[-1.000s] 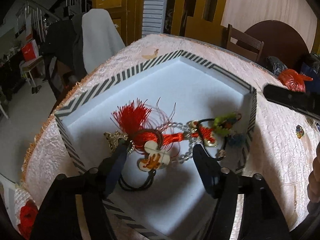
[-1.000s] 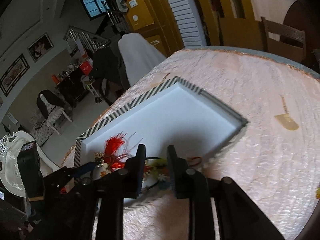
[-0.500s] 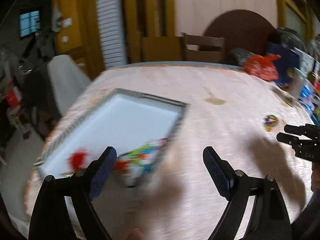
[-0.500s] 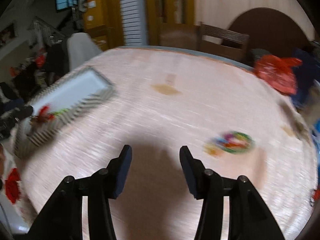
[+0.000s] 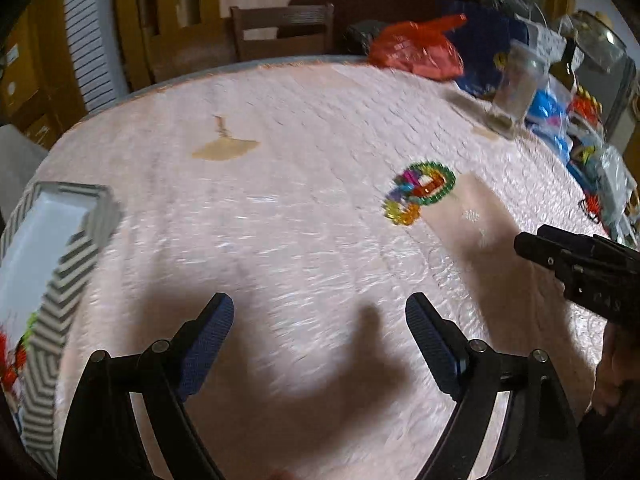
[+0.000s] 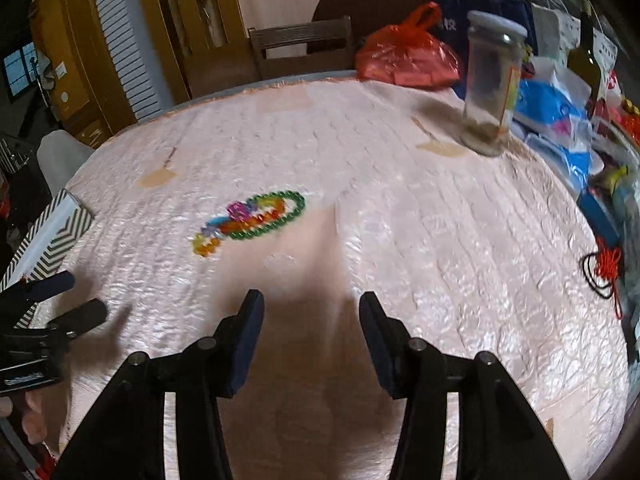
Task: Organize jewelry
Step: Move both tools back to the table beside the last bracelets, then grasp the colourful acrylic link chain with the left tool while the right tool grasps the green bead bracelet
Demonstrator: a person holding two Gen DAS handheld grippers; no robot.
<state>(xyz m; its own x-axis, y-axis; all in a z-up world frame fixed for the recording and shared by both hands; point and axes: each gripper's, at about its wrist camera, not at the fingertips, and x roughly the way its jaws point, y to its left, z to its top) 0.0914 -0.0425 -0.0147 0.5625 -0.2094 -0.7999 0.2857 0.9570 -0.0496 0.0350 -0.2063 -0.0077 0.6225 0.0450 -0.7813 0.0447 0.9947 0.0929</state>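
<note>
A cluster of colourful bead bracelets, one green ring with bright pieces inside, lies on the pink tablecloth (image 5: pixel 418 193), also in the right wrist view (image 6: pixel 252 219). The striped jewelry box with white lining (image 5: pixel 48 280) sits at the left table edge and shows in the right wrist view too (image 6: pixel 52 232); red jewelry shows inside it at far left. My left gripper (image 5: pixel 320 344) is open and empty above bare cloth, short of the bracelets. My right gripper (image 6: pixel 312 336) is open and empty, just short of the bracelets.
A glass jar (image 6: pixel 494 88) stands at the back right. A red plastic bag (image 6: pixel 404 60), blue packets (image 6: pixel 560 120) and clutter crowd the right side. A red knot cord (image 6: pixel 606 272) lies at the right edge. A wooden chair (image 6: pixel 304 48) stands behind the table.
Both grippers swung away from the striped box toward the right side of the table. The bracelets now lie closer ahead. The right gripper's jaws opened wider.
</note>
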